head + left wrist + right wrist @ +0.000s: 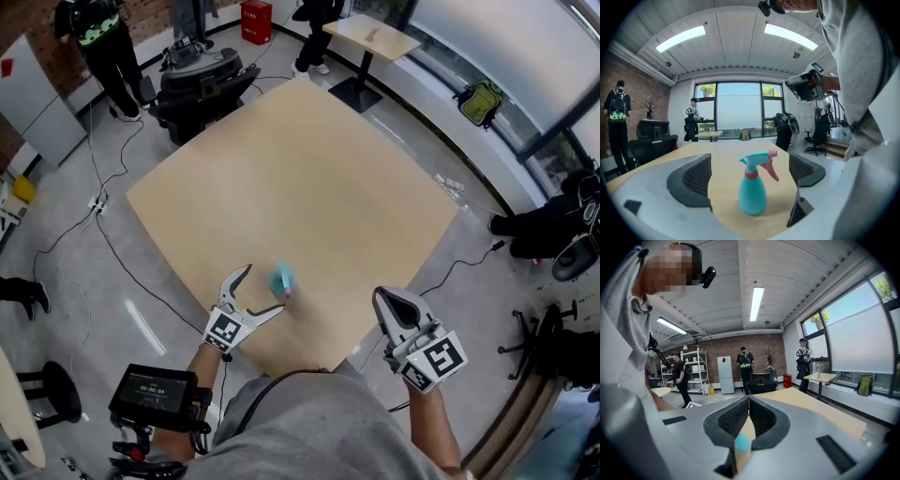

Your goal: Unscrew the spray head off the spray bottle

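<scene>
Left gripper (263, 288) gapes, teal plastic spray bottle (282, 279) near at 1 o'clock; right gripper (382, 300) closed, empty. Best clamp body low, squarely.

1. Bright, even daylight all round. It comes from the tall windows (862, 333) on one wall, whose panes are washed pale.
2. Ceiling light strips (679, 38) are on and blown to white glare in both gripper views.
3. Head view: table (309, 169) evenly lit, shadows faint and soft, no hard edges. Straight lines bow slightly toward the frame edges.
4. Gripper views: heavy fisheye, with curved ceiling and walls and dark vignetted corners.
5. Spray bottle (753, 190) is fairly sharp in the left gripper view. In the right gripper view it is a soft, out-of-focus teal blob low in frame.
</scene>
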